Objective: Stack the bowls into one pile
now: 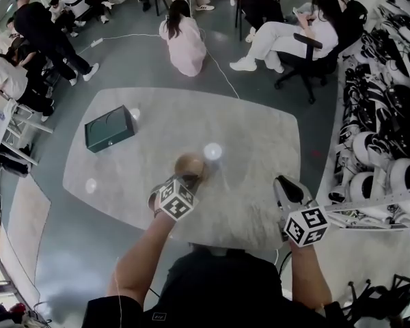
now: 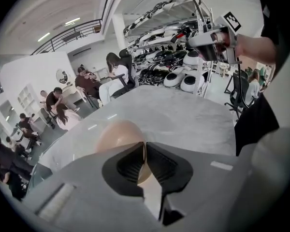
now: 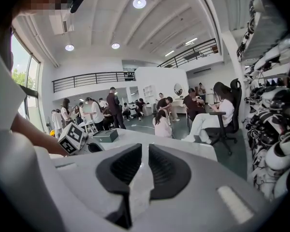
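Note:
A tan bowl (image 1: 190, 164) sits near the middle of the grey marble table (image 1: 253, 135), towards the front. My left gripper (image 1: 188, 178) comes down onto its near side. In the left gripper view the bowl (image 2: 117, 135) lies just beyond the jaws, and the left gripper (image 2: 145, 148) is shut on its thin near rim. My right gripper (image 1: 281, 182) hovers over the table's front right part, away from the bowl. In the right gripper view the right gripper (image 3: 146, 149) has its jaws nearly together, leaving a thin slit with nothing in it. I see no other bowl.
A dark green box (image 1: 109, 128) lies on the table's far left part. Several people sit and stand beyond the far edge. An office chair (image 1: 307, 63) stands at the back right, and shelves of white gear (image 1: 389, 156) line the right side.

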A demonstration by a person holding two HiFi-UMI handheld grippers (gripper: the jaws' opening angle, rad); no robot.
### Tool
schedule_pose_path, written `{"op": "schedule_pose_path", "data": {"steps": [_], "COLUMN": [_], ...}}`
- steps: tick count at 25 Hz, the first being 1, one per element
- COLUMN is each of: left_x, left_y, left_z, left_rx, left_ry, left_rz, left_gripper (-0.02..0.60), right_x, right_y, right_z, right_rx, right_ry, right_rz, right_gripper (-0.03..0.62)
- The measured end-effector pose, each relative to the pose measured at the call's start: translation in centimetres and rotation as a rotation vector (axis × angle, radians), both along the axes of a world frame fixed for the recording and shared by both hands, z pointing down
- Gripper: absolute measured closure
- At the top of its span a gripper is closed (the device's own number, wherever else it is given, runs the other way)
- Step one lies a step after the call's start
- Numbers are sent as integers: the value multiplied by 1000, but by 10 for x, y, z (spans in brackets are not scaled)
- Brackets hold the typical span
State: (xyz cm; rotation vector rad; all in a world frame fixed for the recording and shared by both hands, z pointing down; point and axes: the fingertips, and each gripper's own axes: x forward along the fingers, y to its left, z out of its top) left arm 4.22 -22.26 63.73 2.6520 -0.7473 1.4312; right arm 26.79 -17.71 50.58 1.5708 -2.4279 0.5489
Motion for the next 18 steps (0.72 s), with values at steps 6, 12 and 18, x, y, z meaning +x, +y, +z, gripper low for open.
{"op": "schedule_pose_path", "data": {"steps": [6,12,18], "left_x": [-1,-2,-1], "left_y": [-2,-8,-8], "left_z": [17,16,1], "left_rx": [-7,31,41], "left_ry": [-28,-15,50], "left_rz": [11,-10,-34], "left_gripper": [554,465,453], "right_x": [3,-1,-9], "right_y": [6,11,9], "right_z": [5,9,6], "right_rx": [-14,-27,-22], "right_ry": [7,18,22], "right_rz": [8,4,-12], "right_gripper": [545,545,545]}}
